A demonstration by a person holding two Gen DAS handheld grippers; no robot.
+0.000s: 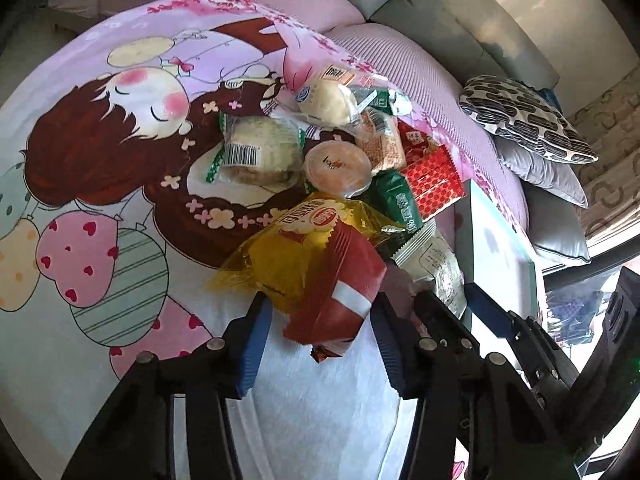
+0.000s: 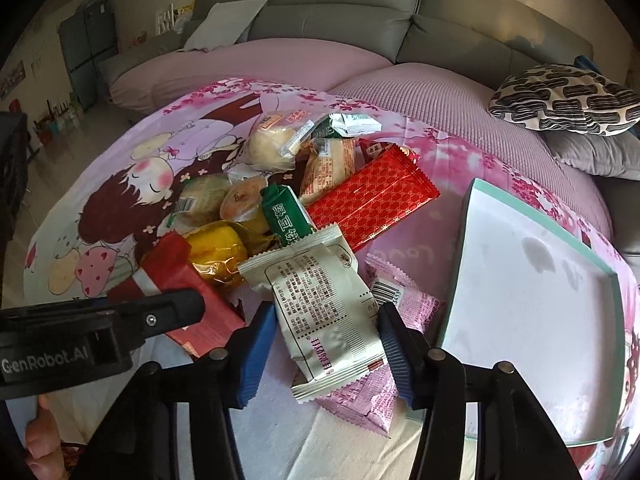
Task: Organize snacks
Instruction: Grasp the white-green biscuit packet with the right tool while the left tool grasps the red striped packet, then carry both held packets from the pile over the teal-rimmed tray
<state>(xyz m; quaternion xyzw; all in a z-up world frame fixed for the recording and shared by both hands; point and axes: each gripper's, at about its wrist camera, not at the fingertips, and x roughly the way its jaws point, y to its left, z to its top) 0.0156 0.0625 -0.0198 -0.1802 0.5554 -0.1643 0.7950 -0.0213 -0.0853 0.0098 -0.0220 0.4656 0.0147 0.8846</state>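
Observation:
A pile of wrapped snacks lies on a cartoon-print cloth (image 1: pixel 100 200). My left gripper (image 1: pixel 320 336) is open, its blue pads on either side of a red packet (image 1: pixel 336 296) that lies against a yellow packet (image 1: pixel 280 256). My right gripper (image 2: pixel 328 344) is open around a white packet (image 2: pixel 324 304) that rests on a pink packet (image 2: pixel 400 304). The red packet (image 2: pixel 180 292) also shows in the right wrist view, partly hidden by the left gripper's body. A long red patterned bar (image 2: pixel 372 200) and a green packet (image 2: pixel 286 214) lie behind.
A white tray with a teal rim (image 2: pixel 520 280) lies on the cloth to the right of the pile. Round pastries (image 1: pixel 260 152) and a clear-wrapped bun (image 1: pixel 328 98) lie at the far side. A grey sofa (image 2: pixel 340 4) with patterned cushions (image 2: pixel 560 100) stands behind.

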